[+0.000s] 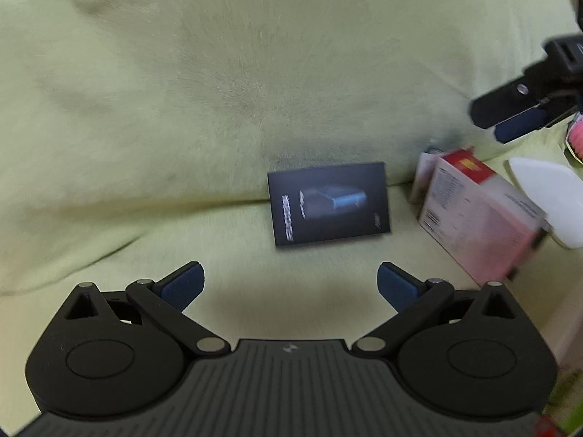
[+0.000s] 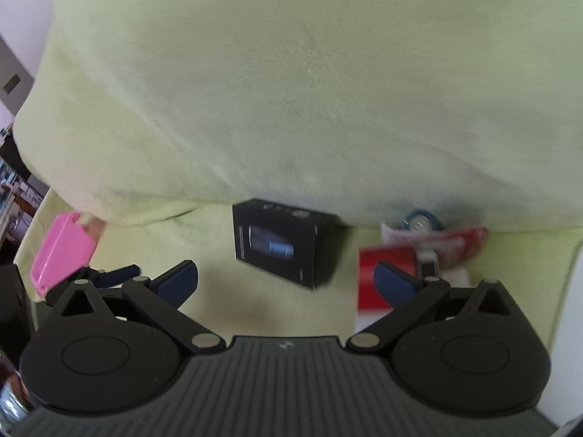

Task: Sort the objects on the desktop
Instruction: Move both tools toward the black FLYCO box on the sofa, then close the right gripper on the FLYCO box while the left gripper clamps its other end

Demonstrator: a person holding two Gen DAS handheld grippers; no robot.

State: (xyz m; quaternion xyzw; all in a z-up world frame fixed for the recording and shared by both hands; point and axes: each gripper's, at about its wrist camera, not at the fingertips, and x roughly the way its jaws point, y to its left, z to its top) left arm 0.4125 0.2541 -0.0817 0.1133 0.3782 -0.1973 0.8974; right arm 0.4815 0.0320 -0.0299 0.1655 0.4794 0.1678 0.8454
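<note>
While both your grippers, left gripper (image 1: 290, 284) and right gripper (image 2: 286, 282), hang wide open and empty, the black box (image 1: 329, 204) stands ahead against the green cushion (image 1: 218, 91). Soft fabric could tip it as you close. Beside it sits a red-and-white box (image 1: 477, 215); room clutter shows far left.

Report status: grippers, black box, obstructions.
Left gripper open, empty. Right gripper open, empty. Black box on green cloth, untouched. Red-white carton beside it.
</note>
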